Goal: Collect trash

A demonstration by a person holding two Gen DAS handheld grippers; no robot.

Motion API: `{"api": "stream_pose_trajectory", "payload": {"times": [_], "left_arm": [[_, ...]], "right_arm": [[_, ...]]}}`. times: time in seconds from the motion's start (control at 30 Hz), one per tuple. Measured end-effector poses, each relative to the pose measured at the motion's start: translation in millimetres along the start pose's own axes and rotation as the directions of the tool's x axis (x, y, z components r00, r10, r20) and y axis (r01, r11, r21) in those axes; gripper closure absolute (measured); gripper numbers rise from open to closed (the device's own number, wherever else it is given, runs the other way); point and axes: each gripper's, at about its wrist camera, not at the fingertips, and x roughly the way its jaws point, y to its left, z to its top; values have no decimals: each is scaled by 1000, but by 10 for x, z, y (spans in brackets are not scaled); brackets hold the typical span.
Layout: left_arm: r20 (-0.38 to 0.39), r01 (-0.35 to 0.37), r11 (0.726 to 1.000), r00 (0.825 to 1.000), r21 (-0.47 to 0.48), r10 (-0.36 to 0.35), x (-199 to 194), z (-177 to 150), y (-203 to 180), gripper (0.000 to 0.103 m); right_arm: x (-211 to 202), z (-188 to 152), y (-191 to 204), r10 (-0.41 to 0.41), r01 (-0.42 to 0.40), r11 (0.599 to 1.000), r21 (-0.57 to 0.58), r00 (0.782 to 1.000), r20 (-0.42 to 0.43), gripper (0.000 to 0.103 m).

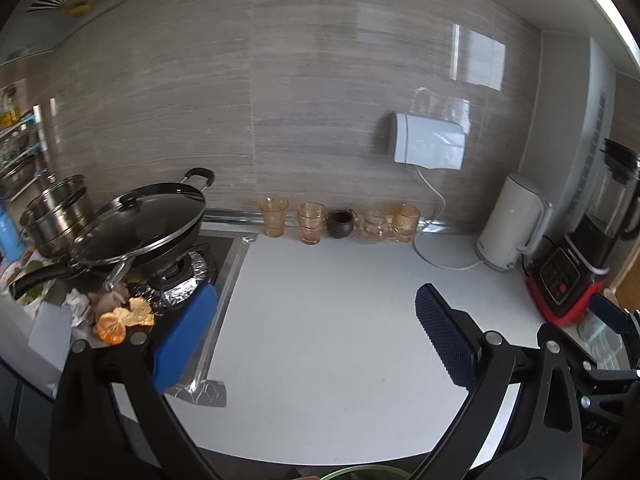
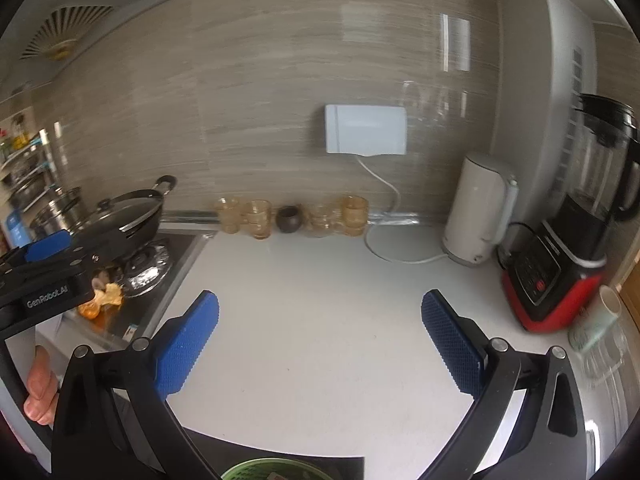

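Observation:
Orange peel (image 1: 120, 320) lies on the stove's front edge with a crumpled tissue (image 1: 78, 306) and brownish scraps (image 1: 106, 300) beside it. My left gripper (image 1: 316, 320) is open and holds nothing; its left pad is just right of the peel. My right gripper (image 2: 320, 320) is also open and holds nothing, above the white counter (image 2: 320, 280). In the right wrist view the peel (image 2: 100, 300) shows under the left gripper's frame, whose blue finger (image 2: 48, 245) is at far left. A green bin rim (image 2: 272, 470) peeks in at the bottom edge.
A black pan with a glass lid (image 1: 140, 232) sits on the foil-lined burner, a steel pot (image 1: 56, 216) behind it. Amber glasses (image 1: 308, 222) and a dark cup (image 1: 340, 224) line the wall. A kettle (image 2: 476, 216), blender (image 2: 560, 264) and mug (image 2: 596, 320) stand at the right.

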Motion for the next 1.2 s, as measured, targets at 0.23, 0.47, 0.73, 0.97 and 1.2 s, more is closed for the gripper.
{"api": "stream_pose_trajectory", "payload": {"times": [0.23, 0.47, 0.73, 0.97, 1.2], "left_arm": [[22, -13, 999, 1000, -36, 14, -74, -8, -229, 8], [22, -21, 1000, 1000, -19, 21, -92, -19, -399, 8], [22, -1, 1000, 1000, -9, 1, -135, -23, -445, 8], [20, 9, 1000, 1000, -6, -9, -139, -17, -474, 8], [7, 20, 1000, 1000, -3, -20, -109, -16, -499, 8]], "right_arm": [[-38, 22, -235, 52, -52, 998, -21, 999, 12, 2], [-106, -20, -427, 62, -63, 998, 23, 998, 33, 2], [-159, -76, -495, 51, -52, 998, 43, 998, 31, 2], [-203, -93, -496, 39, -40, 998, 41, 999, 33, 2], [-196, -90, -501, 33, -34, 999, 39, 999, 31, 2]]}}
